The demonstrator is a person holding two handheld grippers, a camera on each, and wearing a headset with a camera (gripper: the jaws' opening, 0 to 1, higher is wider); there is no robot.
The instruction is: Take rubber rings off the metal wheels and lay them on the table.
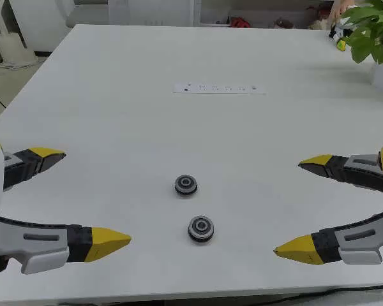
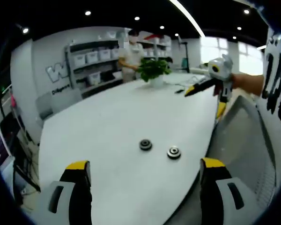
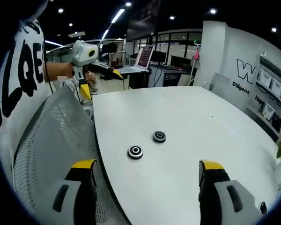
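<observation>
The table (image 1: 115, 95) is a broad slab with a smooth, matte white top. Two small round metal wheels lie flat on it, close to its near edge and about midway along it. The far wheel (image 1: 186, 185) and the near wheel (image 1: 200, 229) sit just beside each other without touching. Each is a silvery disc with a dark hub hole and a black rubber ring (image 1: 201, 240) hugging its rim. Both rings are still on their wheels.

The left gripper (image 1: 83, 196) has grey plastic jaws that end in black sections with pointed, glossy yellow tips. Its jaws are spread wide and hold nothing, and it hovers over the near left part of the table. The right gripper (image 1: 293, 207) is of the same build, equally wide apart and empty, over the near right part. The wheels lie between the two grippers, clear of every tip.

A flat white power strip (image 1: 219, 88) lies towards the far edge. A leafy green plant (image 1: 370, 29) stands at the far right corner.
</observation>
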